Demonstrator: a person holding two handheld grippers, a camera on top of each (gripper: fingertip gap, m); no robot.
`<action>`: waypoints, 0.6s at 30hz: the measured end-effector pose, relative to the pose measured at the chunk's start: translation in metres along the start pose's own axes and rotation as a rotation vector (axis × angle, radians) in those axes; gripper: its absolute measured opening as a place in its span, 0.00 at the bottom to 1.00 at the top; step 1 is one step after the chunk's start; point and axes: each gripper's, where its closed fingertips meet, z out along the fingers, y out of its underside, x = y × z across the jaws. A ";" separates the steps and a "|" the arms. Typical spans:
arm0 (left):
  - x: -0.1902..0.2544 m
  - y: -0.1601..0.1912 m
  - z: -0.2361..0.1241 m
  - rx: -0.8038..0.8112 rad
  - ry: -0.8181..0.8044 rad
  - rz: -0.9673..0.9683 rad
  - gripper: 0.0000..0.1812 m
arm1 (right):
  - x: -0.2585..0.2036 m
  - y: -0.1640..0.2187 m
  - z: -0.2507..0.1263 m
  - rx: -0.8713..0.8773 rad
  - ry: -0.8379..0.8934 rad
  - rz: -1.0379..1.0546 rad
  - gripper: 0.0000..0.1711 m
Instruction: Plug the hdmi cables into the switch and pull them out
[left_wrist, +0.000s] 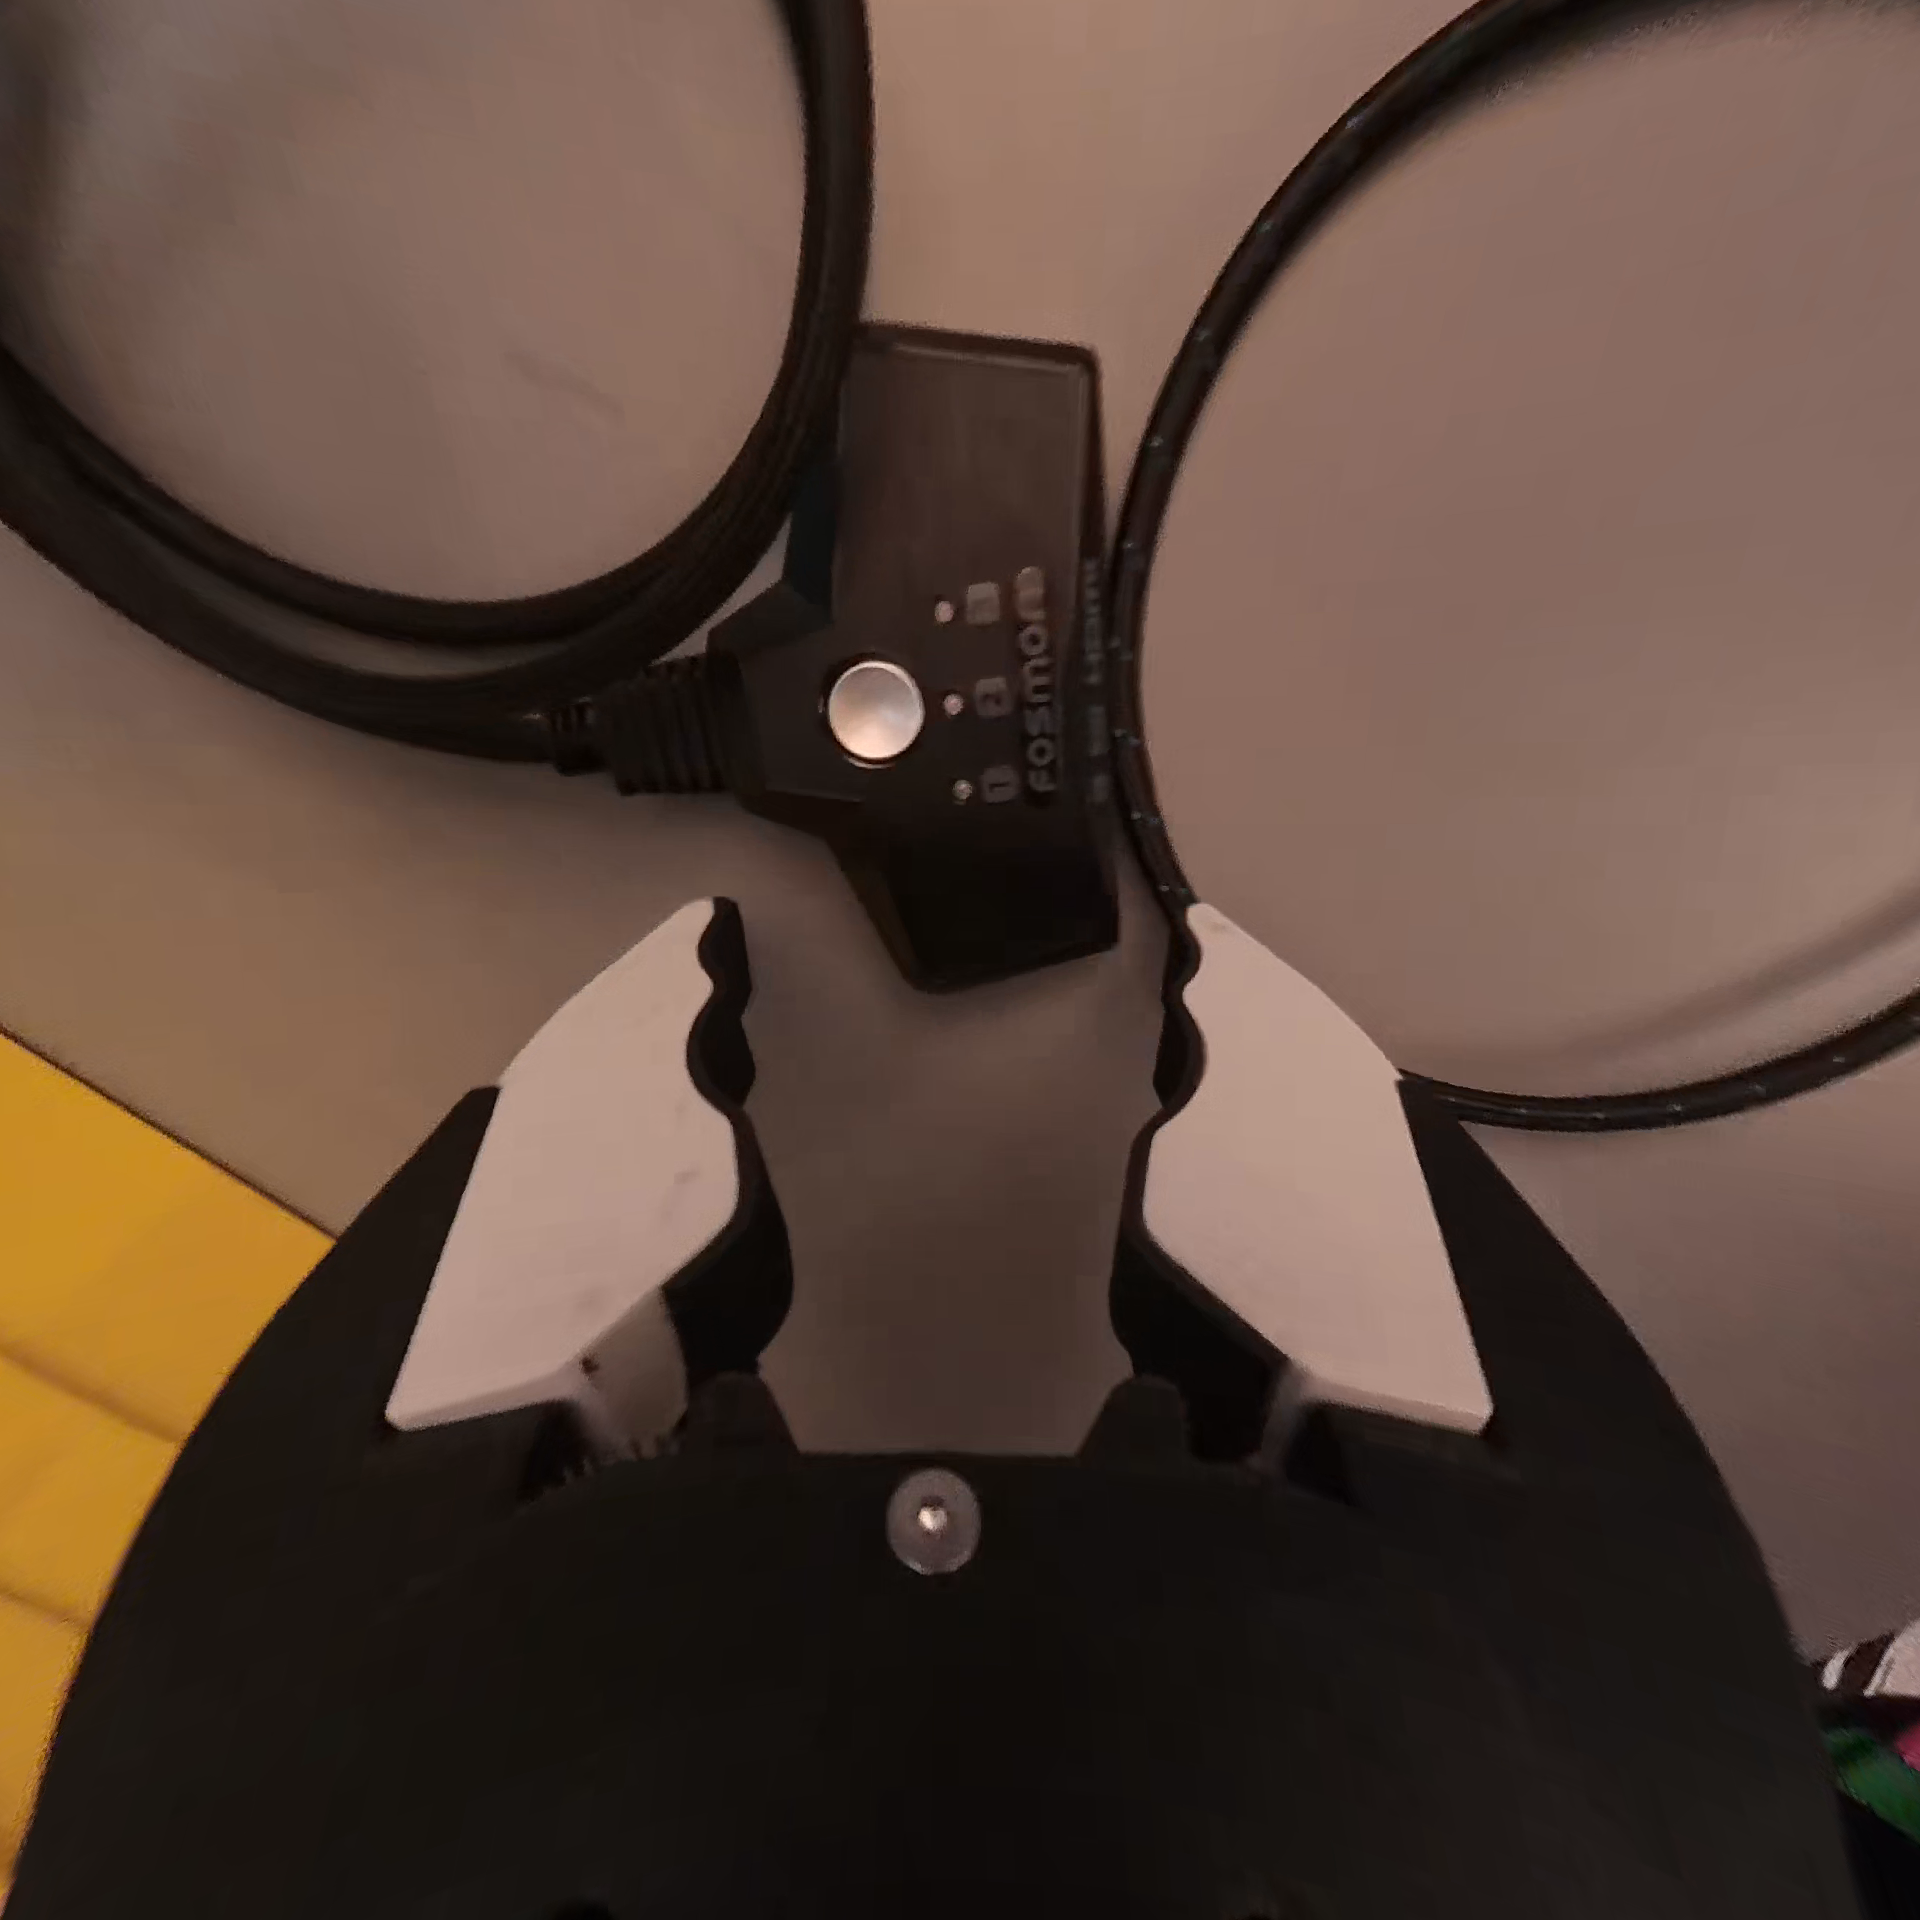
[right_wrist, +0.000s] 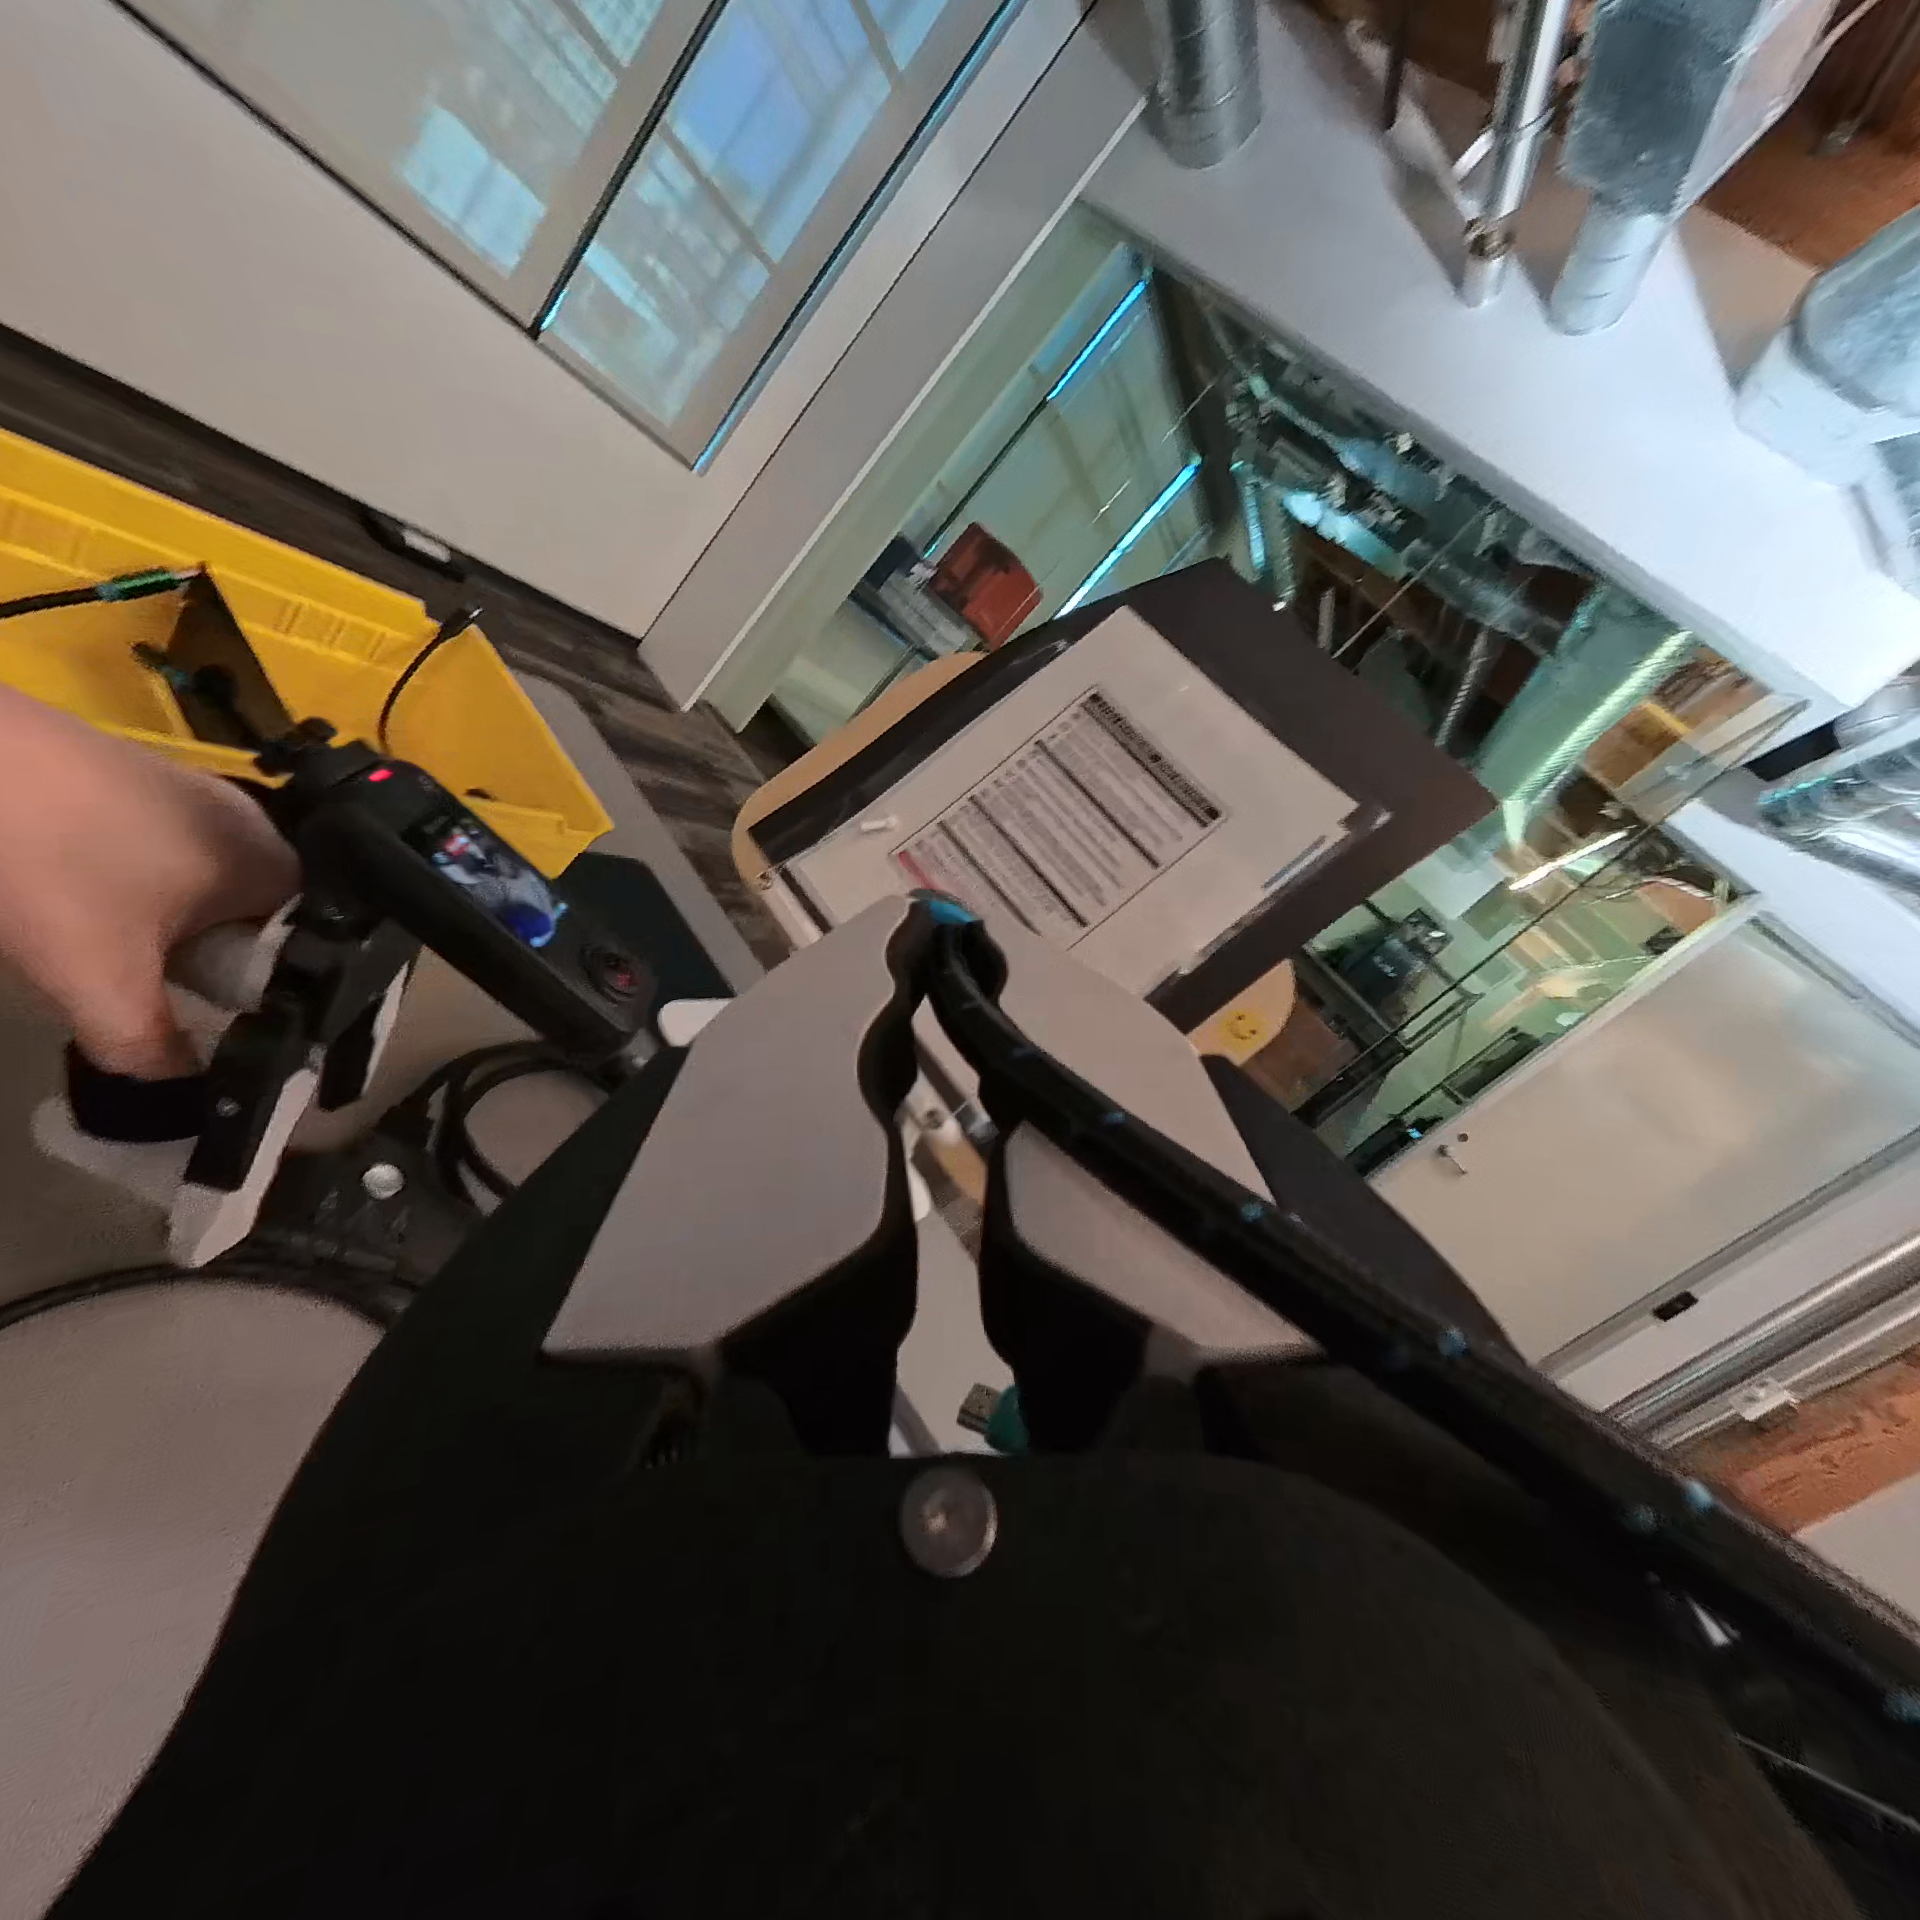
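Switch (left_wrist: 977, 665), black, on worktop: light lettering plus small numeral marks beside three indicator dots, next to round silver button (left_wrist: 875, 713); more fine print along its right edge.
Printed sheet (right_wrist: 1060, 821) on white board: dense tabular rows, too small to read.
Yellow smiley sticker (right_wrist: 1238, 1027) below board.

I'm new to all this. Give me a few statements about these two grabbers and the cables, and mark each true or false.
1. The left gripper is open, holding nothing. True.
2. The switch lies on the pale table. True.
3. The right gripper is empty. False: its fingers are shut on a speckled black cable.
4. The switch has a square red button. False: the button is round and silvery.
5. A yellow bin shows in the right wrist view. True.
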 end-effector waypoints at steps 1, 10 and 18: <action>-0.003 0.003 0.004 -0.023 -0.016 -0.010 0.41 | -0.004 0.004 0.002 -0.023 -0.033 0.007 0.04; -0.003 0.007 0.009 -0.035 0.036 -0.040 0.25 | -0.035 0.016 0.003 -0.021 -0.293 0.077 0.04; 0.007 0.028 0.004 -0.143 0.068 -0.039 0.25 | -0.047 0.006 -0.008 0.127 -0.415 0.096 0.04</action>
